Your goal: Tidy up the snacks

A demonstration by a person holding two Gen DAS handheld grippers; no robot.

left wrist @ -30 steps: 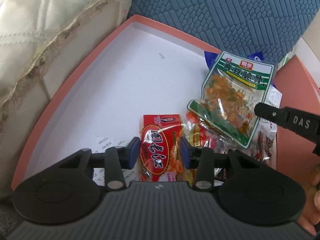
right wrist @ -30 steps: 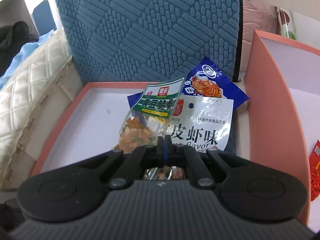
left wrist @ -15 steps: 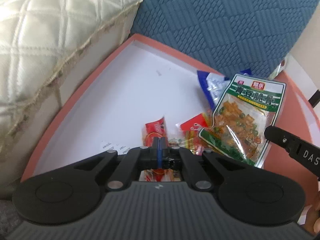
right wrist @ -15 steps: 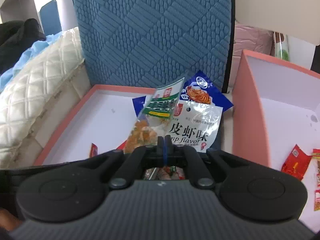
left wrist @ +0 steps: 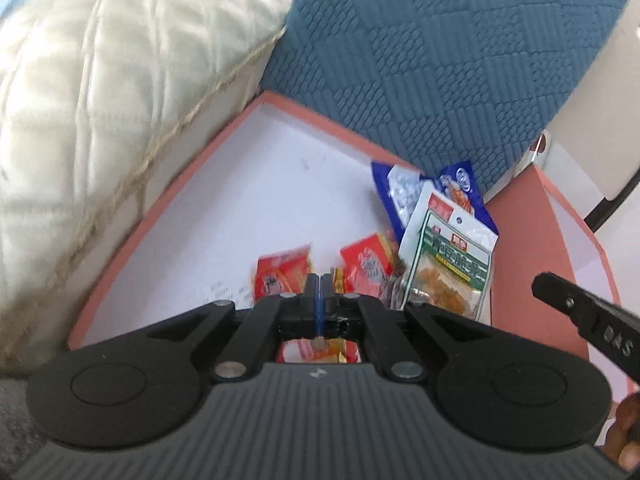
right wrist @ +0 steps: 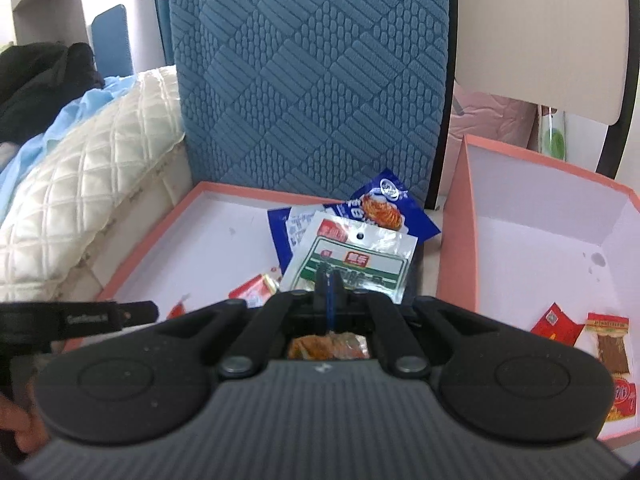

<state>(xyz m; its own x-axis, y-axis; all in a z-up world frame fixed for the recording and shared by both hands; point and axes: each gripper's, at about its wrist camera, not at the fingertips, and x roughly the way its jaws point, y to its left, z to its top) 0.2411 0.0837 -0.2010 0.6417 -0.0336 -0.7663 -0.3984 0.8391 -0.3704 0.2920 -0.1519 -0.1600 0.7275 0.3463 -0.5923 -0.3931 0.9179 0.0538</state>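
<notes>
Though blurred, red packet (left wrist: 282, 274) half behind left claw (left wrist: 319, 280).

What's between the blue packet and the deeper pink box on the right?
Bare surface between the blue packet and pink box, in the right wrist view.

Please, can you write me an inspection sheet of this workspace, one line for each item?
Surface: shallow pink box, white floor, mostly bare.
Job's things: blue packet and loose red packet lie in that box; second pink box on its right holds a few small packets.
Clutter: nothing seen.
Grippers: left gripper, fingers shut on red packet; right gripper, fingers shut on green packet.
Cables: nothing seen.
Surroundings: blue cushion behind the boxes, cream quilt at the left.
</notes>
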